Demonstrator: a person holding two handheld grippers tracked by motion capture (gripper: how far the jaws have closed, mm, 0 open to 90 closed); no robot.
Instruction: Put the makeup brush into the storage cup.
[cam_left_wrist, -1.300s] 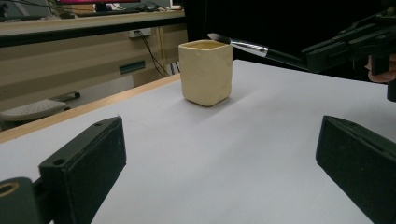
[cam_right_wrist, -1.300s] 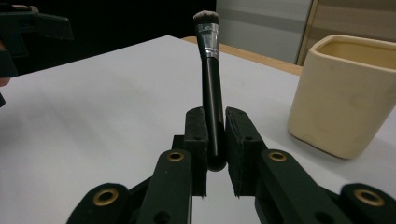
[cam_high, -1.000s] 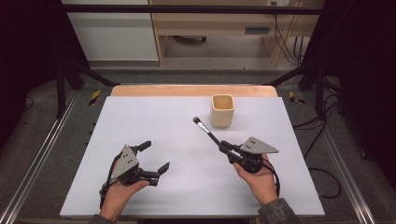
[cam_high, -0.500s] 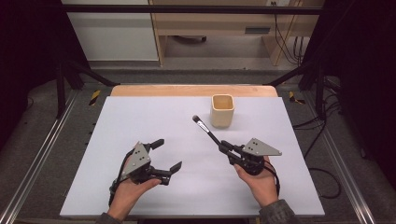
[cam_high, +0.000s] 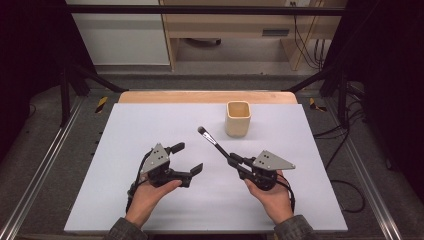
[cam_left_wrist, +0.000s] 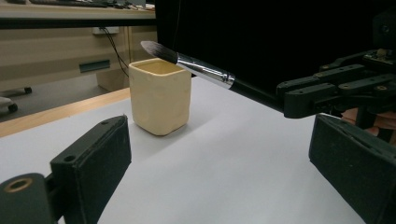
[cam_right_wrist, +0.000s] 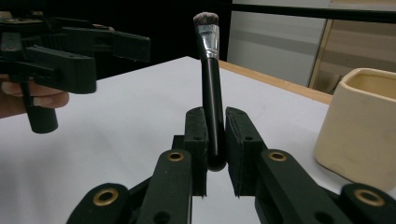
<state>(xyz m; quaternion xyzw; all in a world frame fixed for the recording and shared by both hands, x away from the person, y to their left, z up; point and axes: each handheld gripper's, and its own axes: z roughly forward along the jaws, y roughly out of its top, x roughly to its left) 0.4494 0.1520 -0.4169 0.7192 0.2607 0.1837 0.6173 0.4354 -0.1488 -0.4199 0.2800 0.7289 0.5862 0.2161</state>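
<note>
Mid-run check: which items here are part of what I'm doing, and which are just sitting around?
In the job:
- makeup brush, clamped at its handle end by the right gripper
- cream cup, standing beyond the brush tip
- left gripper, jaws open, nothing between them

Lying about:
- cables off the table's right edge
- wooden cabinet behind
</note>
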